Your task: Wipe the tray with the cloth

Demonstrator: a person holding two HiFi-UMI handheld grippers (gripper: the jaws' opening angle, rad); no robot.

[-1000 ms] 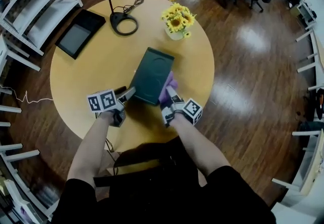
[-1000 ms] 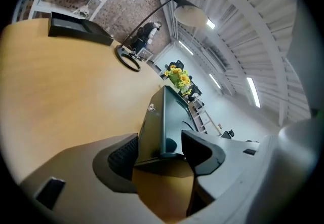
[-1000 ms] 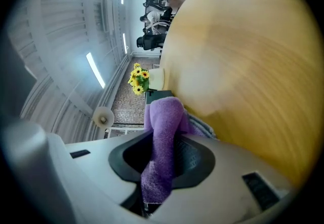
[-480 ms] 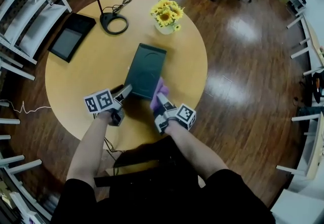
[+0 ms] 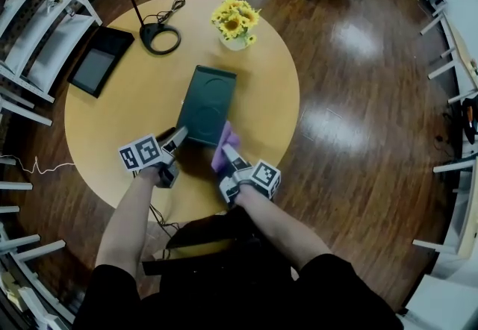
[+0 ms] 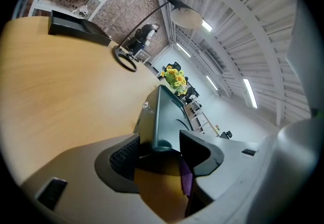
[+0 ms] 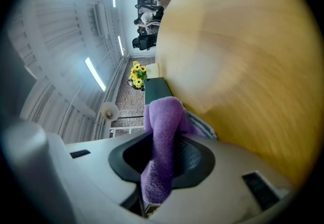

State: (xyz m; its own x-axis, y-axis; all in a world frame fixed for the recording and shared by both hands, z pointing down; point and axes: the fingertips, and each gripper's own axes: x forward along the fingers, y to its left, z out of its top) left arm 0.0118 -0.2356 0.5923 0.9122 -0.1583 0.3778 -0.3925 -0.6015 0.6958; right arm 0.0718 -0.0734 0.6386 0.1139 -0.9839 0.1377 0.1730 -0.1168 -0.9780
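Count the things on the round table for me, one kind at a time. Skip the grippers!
tray: 1
cloth: 1
flowers: 1
lamp: 1
tablet: 1
Total: 5

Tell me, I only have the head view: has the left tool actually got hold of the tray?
Observer: Yes. In the left gripper view the left tool has the tray by its near corner. Its jaws have just been closing, and both pads meet the corner.
Operator: And is the cloth pinched properly?
Observer: The right gripper view shows the purple cloth clamped in the right tool, with a folded hump sticking out ahead of the jaws.
Operator: Is that hump on the tray?
Observer: It points at the tray's near end, just above the table. I cannot tell whether it touches the tray.
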